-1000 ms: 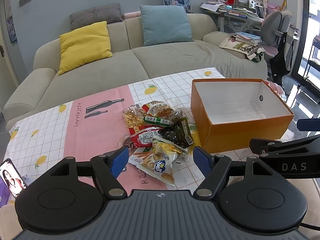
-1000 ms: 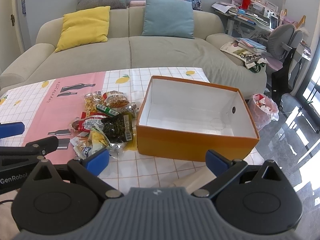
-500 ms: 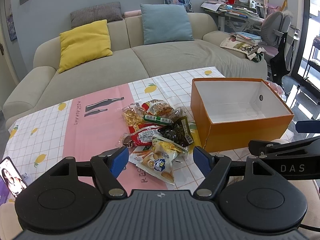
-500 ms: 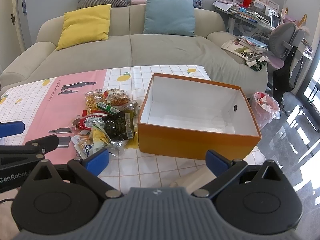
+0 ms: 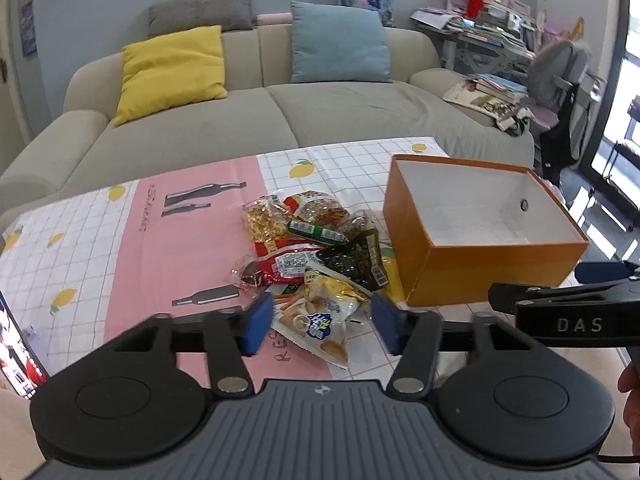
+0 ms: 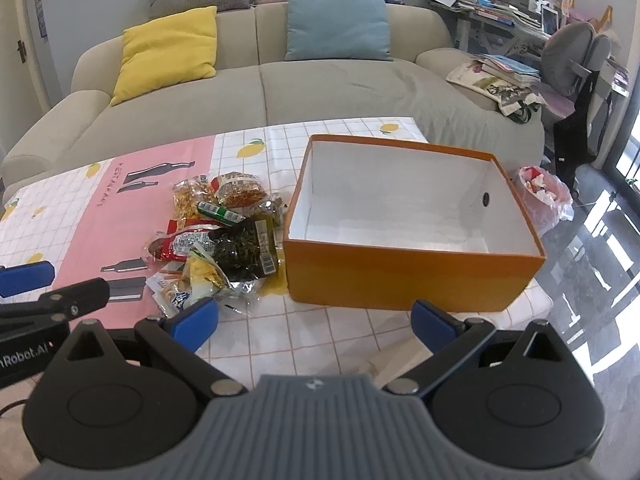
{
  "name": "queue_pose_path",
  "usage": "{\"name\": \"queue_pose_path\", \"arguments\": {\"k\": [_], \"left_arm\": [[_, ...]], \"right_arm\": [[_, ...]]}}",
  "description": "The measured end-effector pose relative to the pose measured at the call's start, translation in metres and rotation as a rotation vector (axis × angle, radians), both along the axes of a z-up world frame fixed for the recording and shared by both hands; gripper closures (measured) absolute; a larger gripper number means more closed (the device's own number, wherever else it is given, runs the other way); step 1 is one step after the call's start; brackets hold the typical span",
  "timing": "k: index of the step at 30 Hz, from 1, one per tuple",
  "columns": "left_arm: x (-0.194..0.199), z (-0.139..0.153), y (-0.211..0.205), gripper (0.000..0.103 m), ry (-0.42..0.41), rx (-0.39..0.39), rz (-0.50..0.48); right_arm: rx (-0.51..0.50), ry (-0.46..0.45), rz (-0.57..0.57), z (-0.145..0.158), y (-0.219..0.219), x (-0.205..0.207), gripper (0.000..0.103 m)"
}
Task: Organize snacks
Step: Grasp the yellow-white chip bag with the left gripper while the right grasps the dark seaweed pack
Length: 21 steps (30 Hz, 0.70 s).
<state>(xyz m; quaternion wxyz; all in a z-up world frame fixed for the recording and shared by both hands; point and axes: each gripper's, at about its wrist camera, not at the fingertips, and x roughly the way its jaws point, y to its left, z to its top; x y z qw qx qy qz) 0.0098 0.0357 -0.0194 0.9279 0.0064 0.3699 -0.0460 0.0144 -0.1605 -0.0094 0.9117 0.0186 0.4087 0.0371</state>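
A heap of snack packets (image 5: 316, 248) lies on the tablecloth, left of an empty orange box (image 5: 480, 264) with a white inside. My left gripper (image 5: 322, 322) hangs over the nearest packet, a yellow and white bag (image 5: 320, 316); its jaws are closing, the bag lies between them and the pads do not press it. In the right wrist view the heap (image 6: 224, 240) is at the left and the orange box (image 6: 408, 272) straight ahead. My right gripper (image 6: 314, 320) stands open above bare tablecloth in front of the box, with nothing between its fingers.
A lemon-print and pink tablecloth (image 5: 168, 248) covers the table. Behind it stands a beige sofa (image 5: 260, 120) with yellow and blue cushions. A phone (image 5: 16, 352) lies at the table's left corner. A desk with books, a chair and a pink bin bag (image 6: 544, 196) stand at the right.
The left gripper's blue pads have come closer together around the yellow and white bag and sunk slightly toward it. The right gripper has stayed in place and open.
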Motion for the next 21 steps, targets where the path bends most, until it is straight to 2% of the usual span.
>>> {"name": "queue_pose_path", "arguments": {"k": [1,4,6,8,10,16,17,21], "left_arm": [[0.002,-0.002,0.004,0.053,0.009,-0.013,0.01],[0.011,-0.009,0.018,0.055,0.045,-0.056,0.046],[0.015,-0.013,0.026,0.048,0.056,-0.068,0.066],[0.018,-0.015,0.033,0.031,0.064,-0.068,0.071],[0.021,-0.018,0.039,0.029,0.068,-0.067,0.077],[0.04,-0.037,0.06,0.028,0.162,-0.117,0.112],[0.043,-0.04,0.063,0.028,0.177,-0.127,0.114],[0.056,-0.053,0.07,0.028,0.215,-0.169,0.11]], "right_arm": [[0.013,0.0,0.001,-0.002,0.0,0.003,0.003],[0.055,-0.02,0.021,-0.007,0.001,0.007,0.003],[0.061,-0.046,0.047,-0.009,0.005,0.01,0.003],[0.048,-0.067,0.085,-0.012,0.012,0.013,0.003],[0.026,-0.078,0.127,-0.015,0.022,0.019,0.004],[0.012,-0.063,0.231,-0.031,0.046,0.041,0.024],[0.015,-0.058,0.243,-0.033,0.049,0.044,0.03],[0.026,-0.014,0.282,-0.048,0.061,0.056,0.04]]}}
